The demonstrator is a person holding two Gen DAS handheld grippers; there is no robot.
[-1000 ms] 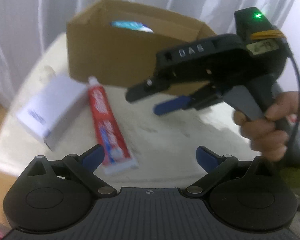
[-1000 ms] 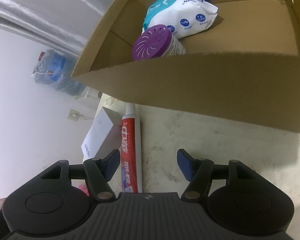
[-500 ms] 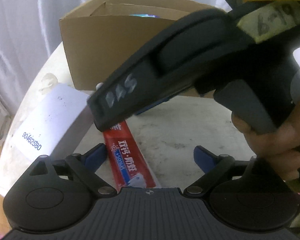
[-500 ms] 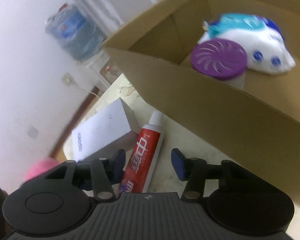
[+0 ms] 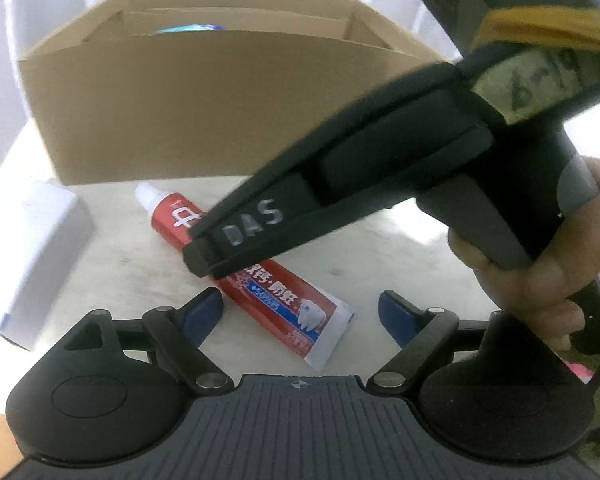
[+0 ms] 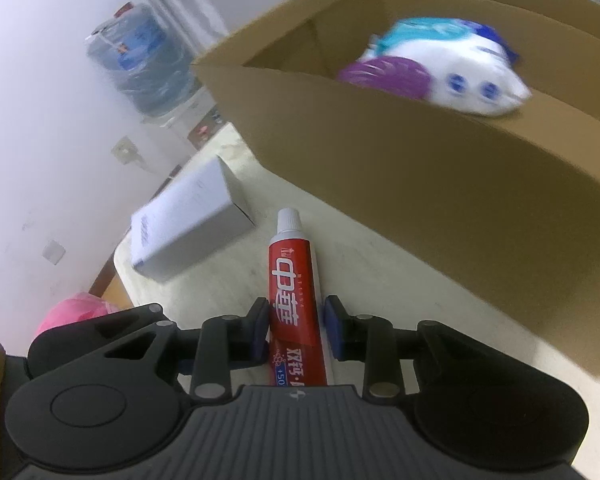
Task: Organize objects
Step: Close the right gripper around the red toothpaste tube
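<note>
A red toothpaste tube [image 6: 294, 280] lies on the pale table [image 6: 380, 280] in front of an open cardboard box [image 6: 420, 200]. My right gripper [image 6: 296, 328] is shut on the tube's middle, blue pads pressing both sides. The left wrist view shows that gripper [image 5: 200, 258] from the side, its tip down on the tube [image 5: 260, 280], a hand on its handle. My left gripper [image 5: 300, 312] is open with its jaws closing. The tube's flat end lies between its fingertips, untouched. Inside the box lie a wipes pack [image 6: 460, 68] and a purple-lidded container [image 6: 384, 76].
A white carton [image 6: 188, 228] lies left of the tube, near the table's edge; it also shows at the left [image 5: 32, 256]. Beyond the table stand a water bottle [image 6: 140, 64] and something pink [image 6: 72, 316] low down. A white curtain [image 5: 60, 0] hangs behind the box.
My right gripper swung down from the box to the toothpaste tube and closed on it. My left gripper moved closer to the tube, its jaws narrowing a little.
</note>
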